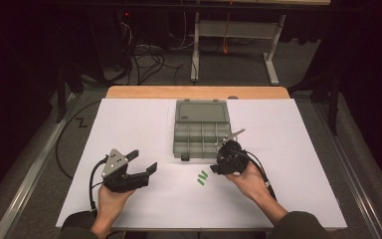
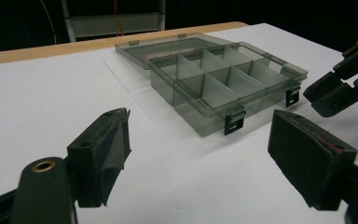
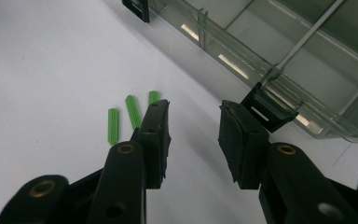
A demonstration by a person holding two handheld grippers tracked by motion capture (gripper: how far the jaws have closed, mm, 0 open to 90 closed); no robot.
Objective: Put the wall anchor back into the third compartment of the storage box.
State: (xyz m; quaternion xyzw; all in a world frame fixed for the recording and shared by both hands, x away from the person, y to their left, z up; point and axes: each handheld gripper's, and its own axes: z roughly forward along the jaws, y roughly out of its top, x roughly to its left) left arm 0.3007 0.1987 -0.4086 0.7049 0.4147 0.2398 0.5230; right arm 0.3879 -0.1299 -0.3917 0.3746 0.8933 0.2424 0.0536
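- A person sits at a white counter [image 1: 144, 119], seen from above, with a hand-held two-fingered gripper in each hand.
- A smoky clear plastic compartment box [image 1: 201, 134] lies at the middle of the counter, its lid [image 1: 201, 111] folded flat open on the far side. The dividers form small bins that look empty.
- Two black latches hang on the box's near wall; one latch [image 3: 266, 111] shows just beyond the right gripper's fingers in the right gripper view.
- Three small green wall plugs [image 1: 202, 178] lie side by side on the counter, just in front of the box's near wall, nearly parallel, close but apart.
- The right gripper [image 1: 218, 167] sits low beside the plugs, on their right in the high view, near the box's front right corner. Its fingers [image 3: 154, 135] are released and partly apart, with nothing between them. One finger's tip is right beside the plugs and partly covers one; whether it touches cannot be told.
- The left gripper [image 1: 143, 163] rests well to the left of the plugs, aimed toward the box. Its fingers [image 2: 105, 149] are spread wide and hold nothing.
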